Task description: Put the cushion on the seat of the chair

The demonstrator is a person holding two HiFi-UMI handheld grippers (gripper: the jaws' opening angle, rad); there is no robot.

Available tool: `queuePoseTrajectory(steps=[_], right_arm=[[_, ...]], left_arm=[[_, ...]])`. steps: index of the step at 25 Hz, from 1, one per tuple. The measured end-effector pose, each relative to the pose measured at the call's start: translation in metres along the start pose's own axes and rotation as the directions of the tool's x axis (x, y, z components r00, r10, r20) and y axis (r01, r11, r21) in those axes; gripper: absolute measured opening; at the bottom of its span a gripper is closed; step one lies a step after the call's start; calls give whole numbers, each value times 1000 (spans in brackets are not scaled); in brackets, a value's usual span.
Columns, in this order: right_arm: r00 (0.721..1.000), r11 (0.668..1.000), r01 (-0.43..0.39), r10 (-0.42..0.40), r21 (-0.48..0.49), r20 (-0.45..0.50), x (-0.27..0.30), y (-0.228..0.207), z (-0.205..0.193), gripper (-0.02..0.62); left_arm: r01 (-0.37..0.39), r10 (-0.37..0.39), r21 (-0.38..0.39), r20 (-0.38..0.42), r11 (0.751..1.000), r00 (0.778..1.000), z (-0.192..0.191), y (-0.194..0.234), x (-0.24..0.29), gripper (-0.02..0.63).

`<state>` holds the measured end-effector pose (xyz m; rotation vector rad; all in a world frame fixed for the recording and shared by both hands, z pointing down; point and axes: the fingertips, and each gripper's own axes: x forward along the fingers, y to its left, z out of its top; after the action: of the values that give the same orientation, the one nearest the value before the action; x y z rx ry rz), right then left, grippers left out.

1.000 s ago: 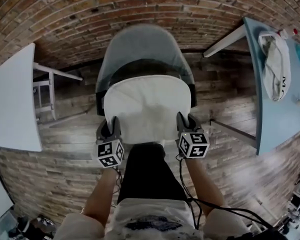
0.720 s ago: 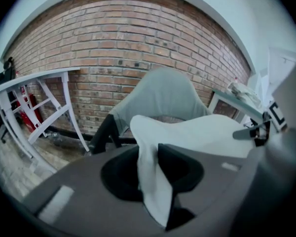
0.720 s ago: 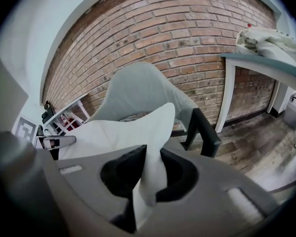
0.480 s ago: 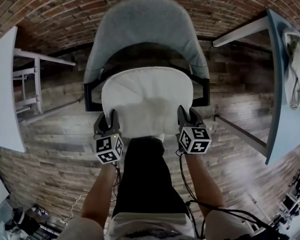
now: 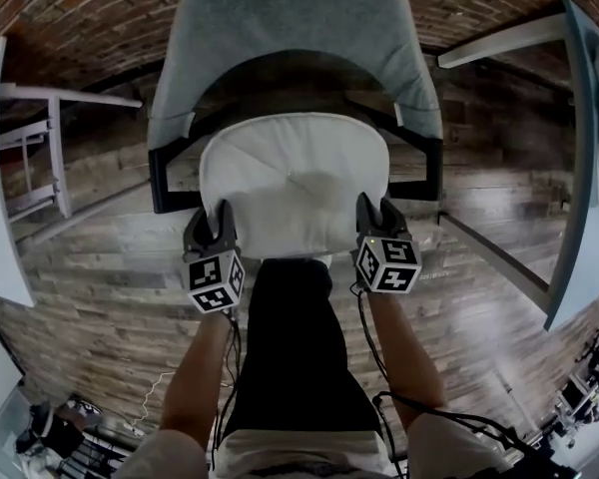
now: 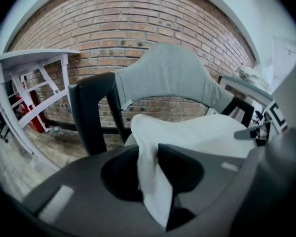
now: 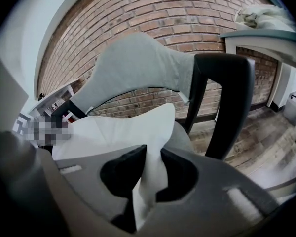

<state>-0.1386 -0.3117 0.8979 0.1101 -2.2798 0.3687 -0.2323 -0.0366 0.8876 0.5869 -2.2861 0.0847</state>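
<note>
Cushion point(image 5: 292, 183), white, hung spread out over the seat point(image 7: 185, 135) of the grey chair point(image 5: 290, 28), in front of the backrest and between the black arms point(image 5: 162, 173). Left tongs point(image 5: 210, 226) pinched its near left corner, fabric squeezed between the jaws. Right tongs point(image 5: 377, 213) pinched the near right corner the same way. Couldn't tell if the cushion touched the seat. Plank floor point(image 5: 110, 297) below, brick wall point(image 6: 138, 23) behind.

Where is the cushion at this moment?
In the head view the cushion is centre frame, over the chair seat, in front of the grey backrest, its near corners clamped in the left gripper and the right gripper.
</note>
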Motion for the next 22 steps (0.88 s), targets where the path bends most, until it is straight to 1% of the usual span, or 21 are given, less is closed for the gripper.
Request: queuePoseTrajectory(steps=[4,9,14,22], right_arm=[[1000,999,28,-28,-21,3,8,-7,-9,49],[998,995,69,-69,-66,4,19,-15,-21,61],[994,992,105,-105,-72,-6,30,-25,-29,75],[993,991,121,-122,-63,-6,40,-32,-39,81]], left_arm=[[-8,9,3,-17,1000,1000,-15,2,9,88],[-53,54,19,-51,998,997,-36,10,20,92],[-72,72,12,-82,997,994,-50,16,34,95],[-80,84,46,-96,996,992,-63,18,45,95]])
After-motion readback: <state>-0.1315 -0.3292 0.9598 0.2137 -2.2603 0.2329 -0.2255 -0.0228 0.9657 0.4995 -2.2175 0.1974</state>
